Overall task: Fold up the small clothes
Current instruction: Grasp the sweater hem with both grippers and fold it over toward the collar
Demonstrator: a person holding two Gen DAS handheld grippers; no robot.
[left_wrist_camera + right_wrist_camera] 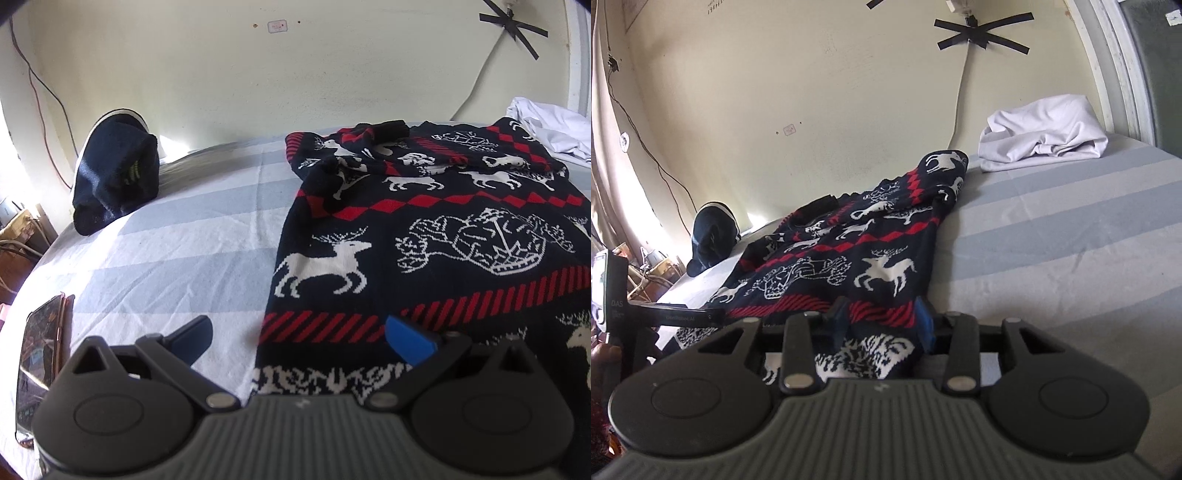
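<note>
On the bed (1071, 236) with its grey-and-white striped sheet, a navy knitted sweater with white reindeer and red diamond bands (424, 236) lay spread flat, sleeves bunched at the far end near the wall. Right hand-held gripper (882, 321) had its blue pads pinched on the sweater's hem at the near right corner, fabric clearly between them. Left hand-held gripper (299, 336) stood wide with nothing in it, poised over the hem's left corner, one pad over the sheet and one over the knit. Step in hand looked like grabbing both bottom corners before the first fold; next the left needs to close on its corner, then both lift the hem toward the collar. A crumpled white garment (1041, 129) and a dark navy bundled garment (114, 177) waited well apart. A phone (40, 350) lay at the bed edge. Small print on the left tool read roughly "DAS"; the rest was too small to read.
</note>
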